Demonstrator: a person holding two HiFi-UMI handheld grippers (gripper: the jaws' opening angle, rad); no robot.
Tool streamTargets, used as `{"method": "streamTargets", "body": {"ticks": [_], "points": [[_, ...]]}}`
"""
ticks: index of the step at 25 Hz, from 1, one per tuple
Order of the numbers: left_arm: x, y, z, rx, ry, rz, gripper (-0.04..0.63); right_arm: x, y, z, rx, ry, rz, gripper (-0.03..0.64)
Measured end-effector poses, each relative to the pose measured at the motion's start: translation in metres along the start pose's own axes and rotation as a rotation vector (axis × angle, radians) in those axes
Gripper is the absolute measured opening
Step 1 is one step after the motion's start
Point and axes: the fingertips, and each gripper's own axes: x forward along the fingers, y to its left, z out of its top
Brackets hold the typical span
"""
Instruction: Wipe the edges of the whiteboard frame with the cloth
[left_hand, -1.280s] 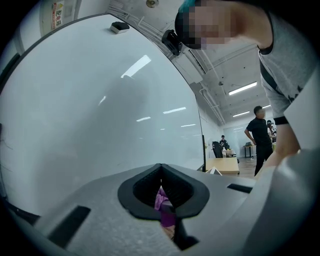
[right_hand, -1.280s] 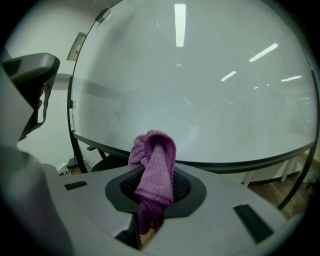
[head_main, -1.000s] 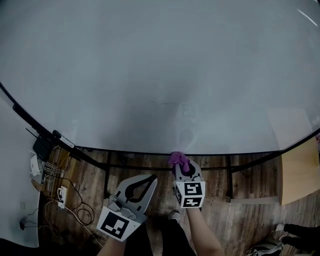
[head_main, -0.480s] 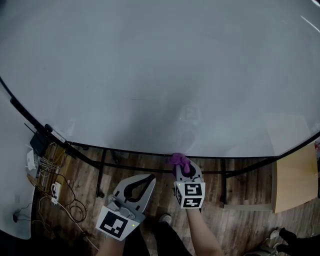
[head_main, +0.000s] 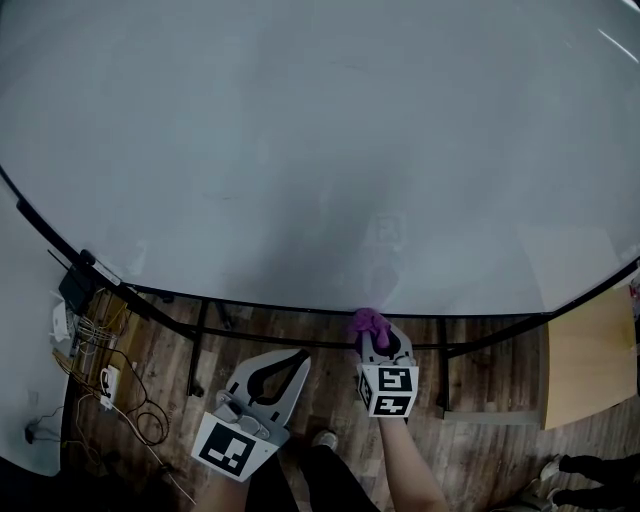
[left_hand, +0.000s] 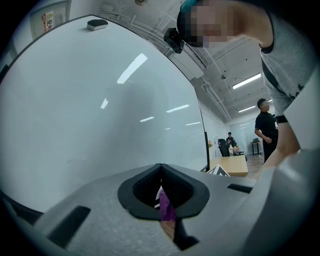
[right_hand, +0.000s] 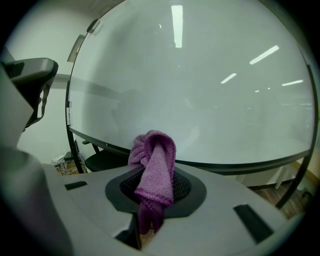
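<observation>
The purple cloth (right_hand: 154, 165) is pinched tight in the right gripper (head_main: 374, 338); its top is up against the black bottom edge of the whiteboard frame (head_main: 270, 304); the left gripper (head_main: 296, 360) sits lower beside it, jaws closed on nothing.

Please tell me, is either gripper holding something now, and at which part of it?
The right gripper pinches the purple cloth around its bunched middle; a folded end sticks out past the jaws. The left gripper is shut and holds nothing.
</observation>
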Motion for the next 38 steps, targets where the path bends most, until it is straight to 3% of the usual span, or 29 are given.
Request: {"method": "streamTargets", "body": {"ticks": [16,27,38], "points": [[0.012,-0.024,0.002,0.016,0.004,0.017,0.017,-0.018,-0.06,-0.011,0.022,0.006,-0.064,0.066],[0.013,-0.028,0.003,0.02,0.007,0.004,0.015,-0.02,-0.063,-0.013,0.044,0.011,-0.077,0.066],[0.018,-0.017,0.008,0.018,0.006,-0.079,0.017,-0.022,-0.062,-0.014,0.086,0.034,-0.135,0.066]]}}
